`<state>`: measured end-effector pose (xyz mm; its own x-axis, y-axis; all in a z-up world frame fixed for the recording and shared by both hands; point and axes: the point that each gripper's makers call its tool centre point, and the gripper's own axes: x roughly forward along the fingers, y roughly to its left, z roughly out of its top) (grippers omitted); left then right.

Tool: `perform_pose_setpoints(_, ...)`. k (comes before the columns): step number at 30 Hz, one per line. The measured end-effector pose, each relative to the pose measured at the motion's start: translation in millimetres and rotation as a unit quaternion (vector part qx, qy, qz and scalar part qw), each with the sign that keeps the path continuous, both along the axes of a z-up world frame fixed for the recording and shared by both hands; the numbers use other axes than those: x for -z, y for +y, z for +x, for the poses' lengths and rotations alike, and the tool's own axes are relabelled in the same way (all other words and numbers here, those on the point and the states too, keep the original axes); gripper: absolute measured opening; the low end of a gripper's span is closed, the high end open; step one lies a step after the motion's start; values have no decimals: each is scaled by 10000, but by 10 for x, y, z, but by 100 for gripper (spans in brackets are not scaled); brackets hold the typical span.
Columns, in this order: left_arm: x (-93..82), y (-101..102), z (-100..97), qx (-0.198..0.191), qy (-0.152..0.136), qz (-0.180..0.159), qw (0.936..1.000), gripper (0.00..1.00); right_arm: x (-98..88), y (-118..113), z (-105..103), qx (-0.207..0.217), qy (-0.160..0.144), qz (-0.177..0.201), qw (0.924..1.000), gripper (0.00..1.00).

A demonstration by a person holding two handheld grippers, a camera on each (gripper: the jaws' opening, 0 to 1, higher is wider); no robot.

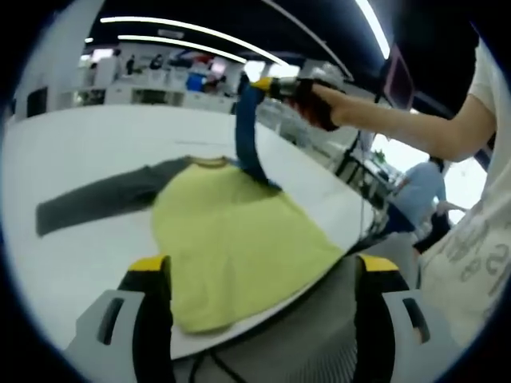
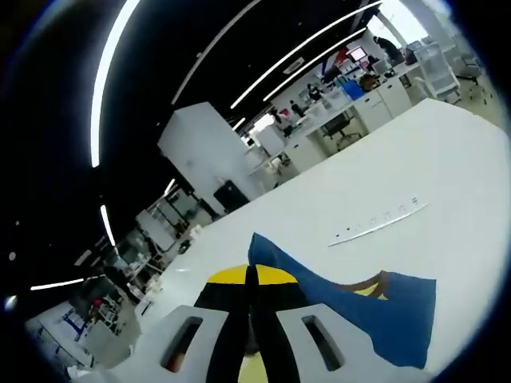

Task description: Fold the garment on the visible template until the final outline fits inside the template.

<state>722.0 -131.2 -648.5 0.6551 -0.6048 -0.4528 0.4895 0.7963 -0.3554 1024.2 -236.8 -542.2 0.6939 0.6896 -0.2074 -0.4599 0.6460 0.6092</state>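
**Sleeve lifted off a soft raglan shirt**

Spread flat on a white table (image 1: 72, 263): a yellow-bodied garment (image 1: 231, 247), hem nearest, collar far. On the left, a grey sleeve (image 1: 96, 199) trailing outward along the table. Near, the left gripper (image 1: 259, 299), jaws spread wide and holding nothing, poised just short of the hem. On the right, a blue sleeve (image 1: 247, 136) raised high, clenched at the cuff by the right gripper (image 1: 267, 86). Seemingly light, limp cloth, likely to sag and crease; best pinched at cuffs, hem corners or shoulder seams.
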Motion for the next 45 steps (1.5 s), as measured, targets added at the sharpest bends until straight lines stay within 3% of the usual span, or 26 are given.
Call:
perform_pose_setpoints(7,21,62,4,-83,50,-21,10000,92,420,263,7,-157,315,-143,9993,1)
perform_pose_setpoints(11,42,80,8,-85,90,-16,9999,91,558,368,-10,-226,425,-183,9987,1)
perform_pose_setpoints(29,77,-3,30,-54,180,-105,9998,91,951,557,-13,-401,708,-408,9958,1)
perform_pose_setpoints(45,90,58,24,-156,223,-83,9996,91,1214,772,-35,-526,893,-503,9933,1)
